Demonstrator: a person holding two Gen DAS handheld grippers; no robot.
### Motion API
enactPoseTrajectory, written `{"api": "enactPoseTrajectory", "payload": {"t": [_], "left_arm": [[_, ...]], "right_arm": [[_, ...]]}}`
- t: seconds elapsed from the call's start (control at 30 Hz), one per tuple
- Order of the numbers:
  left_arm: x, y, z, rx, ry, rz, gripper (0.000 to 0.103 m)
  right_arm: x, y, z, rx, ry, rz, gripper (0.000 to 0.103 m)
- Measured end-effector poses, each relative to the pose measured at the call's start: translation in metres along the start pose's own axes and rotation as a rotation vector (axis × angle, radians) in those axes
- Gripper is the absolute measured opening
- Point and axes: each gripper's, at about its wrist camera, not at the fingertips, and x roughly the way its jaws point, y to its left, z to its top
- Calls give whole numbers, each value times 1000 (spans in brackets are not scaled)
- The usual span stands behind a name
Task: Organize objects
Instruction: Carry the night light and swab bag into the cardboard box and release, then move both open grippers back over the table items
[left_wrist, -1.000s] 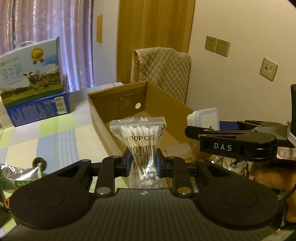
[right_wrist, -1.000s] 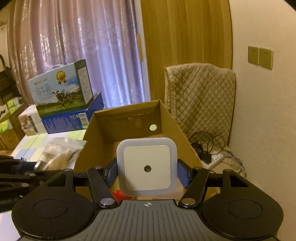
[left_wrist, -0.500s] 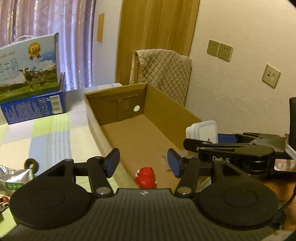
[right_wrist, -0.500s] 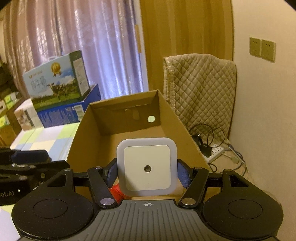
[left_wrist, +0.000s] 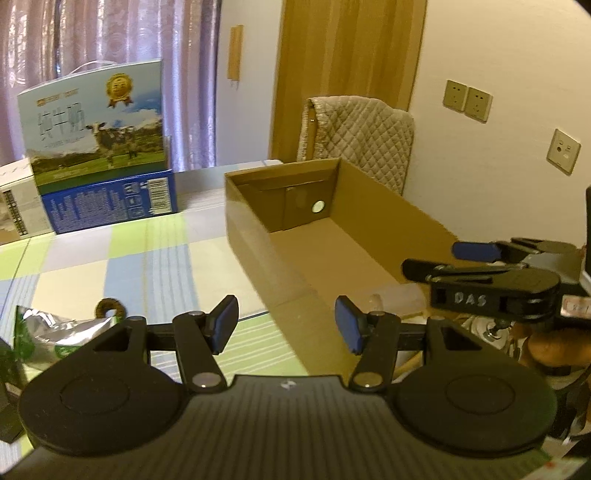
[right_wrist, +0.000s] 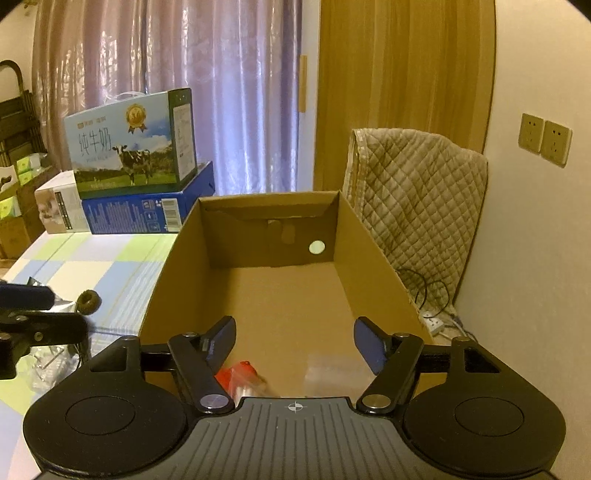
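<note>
An open cardboard box (left_wrist: 369, 236) (right_wrist: 280, 306) stands on the checked tablecloth. My left gripper (left_wrist: 286, 323) is open and holds nothing, hovering over the box's near left wall. My right gripper (right_wrist: 295, 341) is open too, above the box's near end, with nothing between its pads. Down in the box lie a red object (right_wrist: 240, 376) and a clear plastic bag (right_wrist: 332, 369), both blurred. The left wrist view shows the right gripper (left_wrist: 443, 258) side-on over the box. The white square light is out of sight.
A crumpled foil bag (left_wrist: 55, 332) and a small brown ring (left_wrist: 109, 306) lie on the cloth left of the box. A milk carton (right_wrist: 129, 147) sits on a blue box (right_wrist: 147, 210) at the back. A quilted chair (right_wrist: 417, 192) and floor cables (right_wrist: 432, 306) are to the right.
My left gripper let go of the cotton swab bag and drew back to the left. My right gripper opened and the white square light is gone from between its fingers.
</note>
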Motion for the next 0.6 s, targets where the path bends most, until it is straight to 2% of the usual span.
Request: {"api": "enactPoseTrajectory", "payload": {"t": [0.5,0.6], "left_arm": [[-28,61,-31,-33,17,114,55],[-39,82,-44,-43,25,152,57]], "right_arm": [[-5,31,6,-40,-65,28,69],[-11,42,7,-66,-115,53,69]]}}
